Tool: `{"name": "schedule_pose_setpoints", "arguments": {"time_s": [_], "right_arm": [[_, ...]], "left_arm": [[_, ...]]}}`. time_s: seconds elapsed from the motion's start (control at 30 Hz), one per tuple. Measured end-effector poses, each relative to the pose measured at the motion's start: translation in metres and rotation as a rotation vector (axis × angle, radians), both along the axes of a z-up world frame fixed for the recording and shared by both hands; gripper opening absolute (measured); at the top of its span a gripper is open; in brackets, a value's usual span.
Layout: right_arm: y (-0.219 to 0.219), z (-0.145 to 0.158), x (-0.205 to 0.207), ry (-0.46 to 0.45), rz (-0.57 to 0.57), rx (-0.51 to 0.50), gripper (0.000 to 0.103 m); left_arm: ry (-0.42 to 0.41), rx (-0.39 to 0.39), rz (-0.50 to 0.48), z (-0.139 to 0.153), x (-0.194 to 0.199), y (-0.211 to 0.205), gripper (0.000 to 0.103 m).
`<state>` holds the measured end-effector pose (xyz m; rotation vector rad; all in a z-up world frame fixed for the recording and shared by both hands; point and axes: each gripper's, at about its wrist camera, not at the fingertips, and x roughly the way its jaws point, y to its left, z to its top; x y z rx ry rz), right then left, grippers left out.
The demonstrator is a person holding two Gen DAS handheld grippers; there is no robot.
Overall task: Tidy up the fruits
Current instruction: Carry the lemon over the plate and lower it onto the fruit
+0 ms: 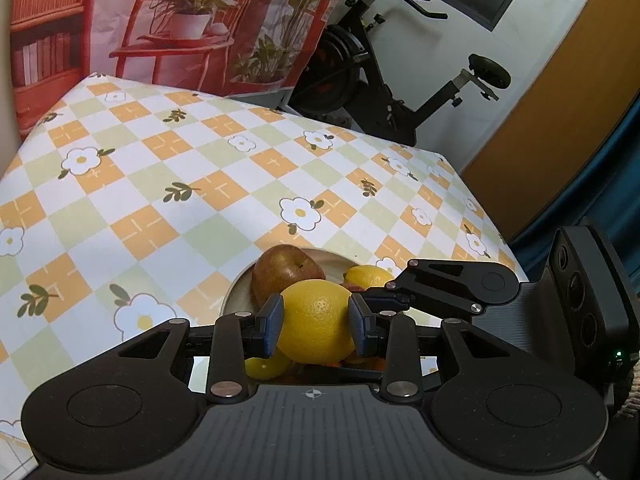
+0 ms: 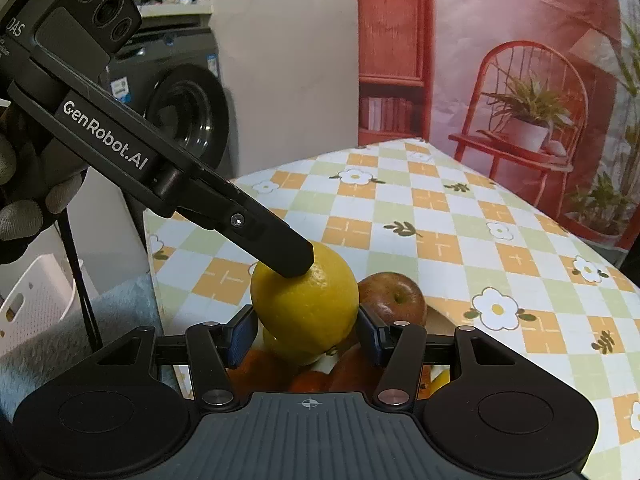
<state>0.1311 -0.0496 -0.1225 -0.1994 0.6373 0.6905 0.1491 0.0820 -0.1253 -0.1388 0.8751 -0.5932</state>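
While the left gripper (image 1: pixel 316 326) clamps a yellow citrus fruit (image 1: pixel 316 320) over the bowl (image 1: pixel 236 294), the right gripper (image 2: pixel 306 330) brackets it, jaws apart.

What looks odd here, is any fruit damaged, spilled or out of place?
No fruit looks damaged or spilled. The one oddity: both grippers are at the same yellow citrus above the plate. The left gripper clamps it, while the right gripper's pads flank it too. The apple sits intact behind it.

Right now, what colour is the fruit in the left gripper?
Yellow; the left gripper is clamped on a large yellow citrus fruit, seen best in the left wrist view.
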Motion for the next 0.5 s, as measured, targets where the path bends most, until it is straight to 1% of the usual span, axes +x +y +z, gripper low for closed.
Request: {"name": "schedule_pose_setpoints", "arguments": {"time_s": [0.5], "right_arm": [[0.022, -0.005, 0.005, 0.025, 0.042, -0.120, 0.050]], "left_arm": [[0.036, -0.023, 0.014, -0.014, -0.001, 0.013, 0.037]]}}
